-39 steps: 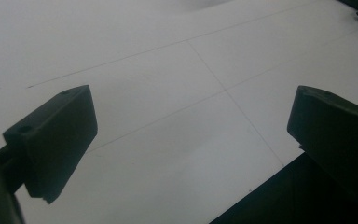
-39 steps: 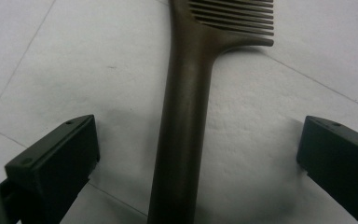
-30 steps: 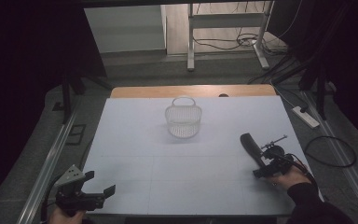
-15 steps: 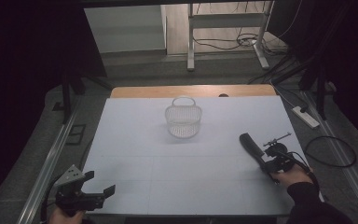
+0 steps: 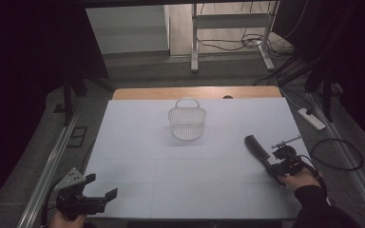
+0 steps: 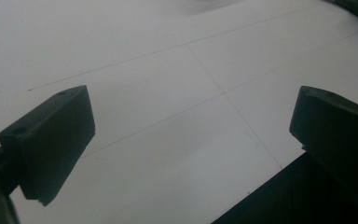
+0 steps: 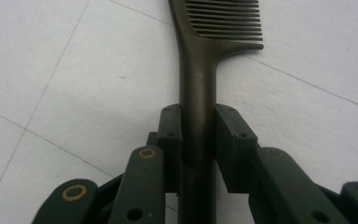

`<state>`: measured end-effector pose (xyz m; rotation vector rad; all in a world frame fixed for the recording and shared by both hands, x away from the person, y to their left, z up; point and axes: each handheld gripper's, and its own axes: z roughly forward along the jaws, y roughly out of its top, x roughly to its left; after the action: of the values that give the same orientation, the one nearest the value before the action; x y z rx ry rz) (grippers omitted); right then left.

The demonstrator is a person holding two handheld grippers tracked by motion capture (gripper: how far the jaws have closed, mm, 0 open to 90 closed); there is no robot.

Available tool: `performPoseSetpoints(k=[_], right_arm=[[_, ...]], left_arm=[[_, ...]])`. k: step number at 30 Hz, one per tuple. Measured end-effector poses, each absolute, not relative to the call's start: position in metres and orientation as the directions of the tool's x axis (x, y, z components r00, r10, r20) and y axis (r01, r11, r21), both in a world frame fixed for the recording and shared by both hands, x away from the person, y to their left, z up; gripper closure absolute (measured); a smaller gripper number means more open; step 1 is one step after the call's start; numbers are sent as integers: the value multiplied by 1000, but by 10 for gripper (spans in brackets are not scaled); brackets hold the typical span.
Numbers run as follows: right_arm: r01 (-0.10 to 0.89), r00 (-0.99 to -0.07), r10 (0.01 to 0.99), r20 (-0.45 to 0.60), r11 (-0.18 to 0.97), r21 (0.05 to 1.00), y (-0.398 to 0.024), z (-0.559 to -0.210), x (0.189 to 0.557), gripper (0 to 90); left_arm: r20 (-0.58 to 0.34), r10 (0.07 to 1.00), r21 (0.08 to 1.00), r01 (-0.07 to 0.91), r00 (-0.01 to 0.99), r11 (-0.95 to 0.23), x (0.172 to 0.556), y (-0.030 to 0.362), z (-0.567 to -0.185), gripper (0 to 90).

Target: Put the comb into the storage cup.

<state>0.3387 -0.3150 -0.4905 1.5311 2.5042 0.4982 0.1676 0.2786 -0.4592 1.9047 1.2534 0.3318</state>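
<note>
Right gripper view shows the right claw (image 7: 199,135) clamped on the dark comb (image 7: 205,60) by its handle, having just closed; the comb lies right of the basket (image 5: 187,122). Left claw (image 6: 186,135) stands wide open, holding nothing.

Matt dark plastic comb (image 7: 200,84) — smooth handle

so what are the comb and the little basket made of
The comb looks like dark moulded plastic: smooth, matte, one-piece handle and evenly cut teeth. The basket seems to be white plastic or coated wire: open lattice walls with a thin loop handle, too small to tell which.
</note>
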Motion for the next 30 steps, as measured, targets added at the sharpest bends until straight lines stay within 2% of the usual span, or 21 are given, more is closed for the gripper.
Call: performPoseSetpoints(k=[17,30], right_arm=[[738,-528,849,5,456,497,-308,-471,327,725],[692,-546,837,-23,467,550,-306,-460,320,724]], left_arm=[[-241,818,752,633,523,-183,172,273,-459,0],[-248,774,747,624,583,-231,184,265,-459,0]])
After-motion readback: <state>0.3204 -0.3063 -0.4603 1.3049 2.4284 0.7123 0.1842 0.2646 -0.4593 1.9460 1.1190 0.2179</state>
